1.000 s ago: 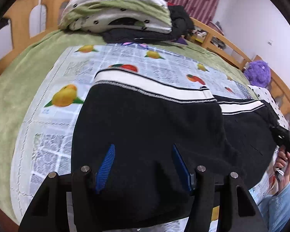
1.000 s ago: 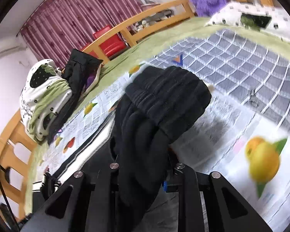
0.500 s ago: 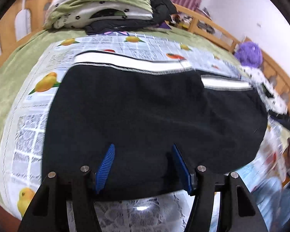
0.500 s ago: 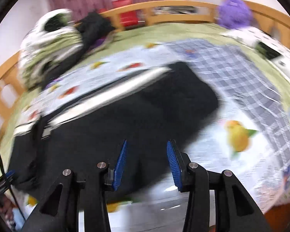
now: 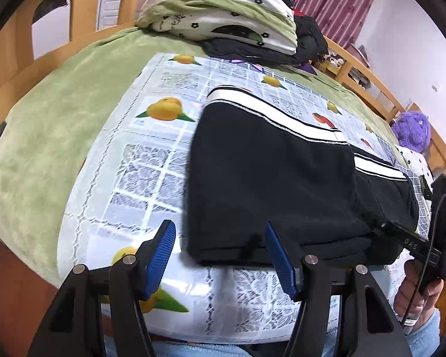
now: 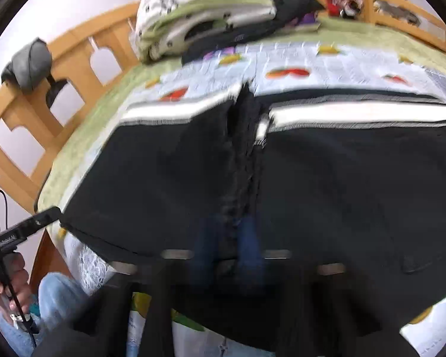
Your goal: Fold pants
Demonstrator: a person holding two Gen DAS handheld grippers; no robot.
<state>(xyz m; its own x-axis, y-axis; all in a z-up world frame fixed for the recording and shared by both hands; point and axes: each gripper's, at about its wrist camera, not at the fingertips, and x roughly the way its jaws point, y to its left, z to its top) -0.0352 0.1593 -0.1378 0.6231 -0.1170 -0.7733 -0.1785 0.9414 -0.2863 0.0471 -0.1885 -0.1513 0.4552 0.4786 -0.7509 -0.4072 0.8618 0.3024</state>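
Note:
The black pants with a white side stripe lie folded over on the fruit-print cloth on the bed. My left gripper is open and empty, its blue pads at the near left corner of the pants. In the right wrist view the pants fill the frame, with a bunched seam running down the middle. My right gripper is motion-blurred over the near edge of the pants; its blue fingers look slightly apart. The right gripper also shows in the left wrist view at the pants' right end.
A stack of folded bedding and dark clothes lies at the head of the bed. A wooden bed rail runs along the far side, with a purple plush toy near it. A green blanket covers the left.
The right gripper let go of the pant end it carried over, and the pants now lie folded. Both grippers have pulled back to the near edge; the right one is still moving.

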